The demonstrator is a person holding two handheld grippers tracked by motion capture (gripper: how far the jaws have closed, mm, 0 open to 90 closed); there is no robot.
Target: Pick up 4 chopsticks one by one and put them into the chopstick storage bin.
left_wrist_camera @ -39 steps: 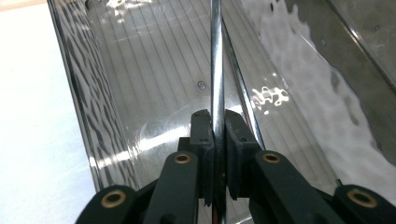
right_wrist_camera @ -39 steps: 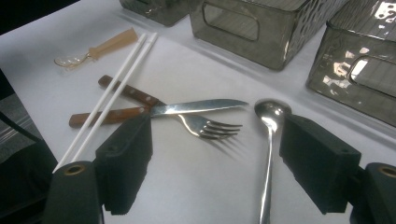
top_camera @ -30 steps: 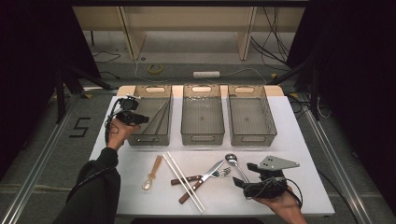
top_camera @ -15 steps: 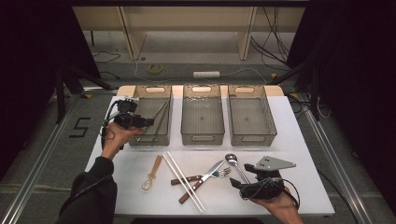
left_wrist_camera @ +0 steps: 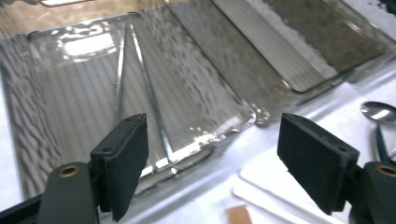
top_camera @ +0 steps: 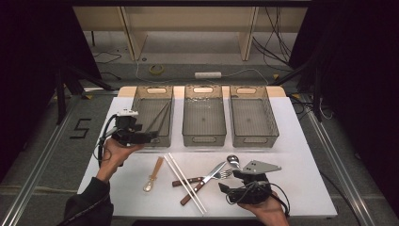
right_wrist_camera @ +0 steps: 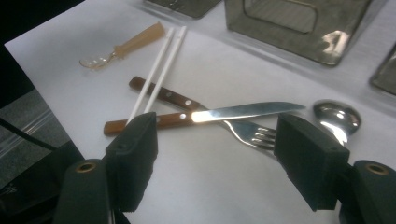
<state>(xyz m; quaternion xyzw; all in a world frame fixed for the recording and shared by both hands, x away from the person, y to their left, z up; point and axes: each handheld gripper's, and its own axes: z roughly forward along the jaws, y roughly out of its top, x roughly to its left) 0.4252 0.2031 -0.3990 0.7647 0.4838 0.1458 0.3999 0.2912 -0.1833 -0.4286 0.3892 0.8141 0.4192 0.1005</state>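
Left bin point(top_camera: 153, 117): open on top, two thin metal sticks point(left_wrist_camera: 140, 88) lean across the floor, bare floor either side of them
Middle bin point(top_camera: 203, 117) and right bin point(top_camera: 253, 117): open on top, floors bare, walls stand close together with narrow gaps between
Front strip of table point(top_camera: 301, 188): crowded in the middle by white chopsticks point(right_wrist_camera: 156, 70), knife point(right_wrist_camera: 205, 114) crossing fork point(right_wrist_camera: 243, 133), metal spoon point(right_wrist_camera: 337, 116) just beside
Small amber spoon point(right_wrist_camera: 123, 46): lies apart at the chopsticks' far side, free cloth all round
Right front corner: bare cloth, wide way in
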